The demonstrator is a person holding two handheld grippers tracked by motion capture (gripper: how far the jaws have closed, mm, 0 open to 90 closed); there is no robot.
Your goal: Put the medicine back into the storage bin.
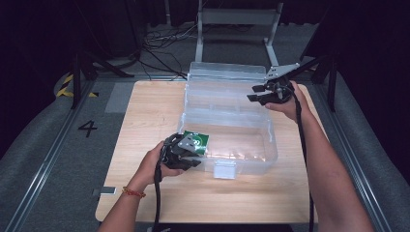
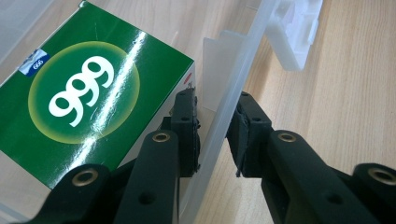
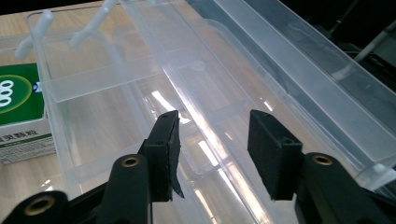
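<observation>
A clear plastic box (image 1: 270,140) stands with its lid (image 1: 227,72) laid back on the wooden table (image 1: 145,121). A green carton (image 1: 197,141) printed "999" lies in its front left corner. My left gripper (image 1: 186,157) is at that corner. In the left gripper view it (image 2: 215,100) is shut on the box's front wall (image 2: 233,79), one jaw inside beside the carton (image 2: 88,98), the other outside. My right gripper (image 1: 256,94) hovers at the box's back right. In the right gripper view it (image 3: 212,121) stands open over a clear rim, the carton (image 3: 18,100) far left.
The box's white latch (image 1: 225,170) hangs at the middle of its front wall. Bare tabletop lies left of and in front of the box. Beyond the table are a metal frame (image 1: 237,19), cables (image 1: 159,43), and a floor mark "4" (image 1: 88,128).
</observation>
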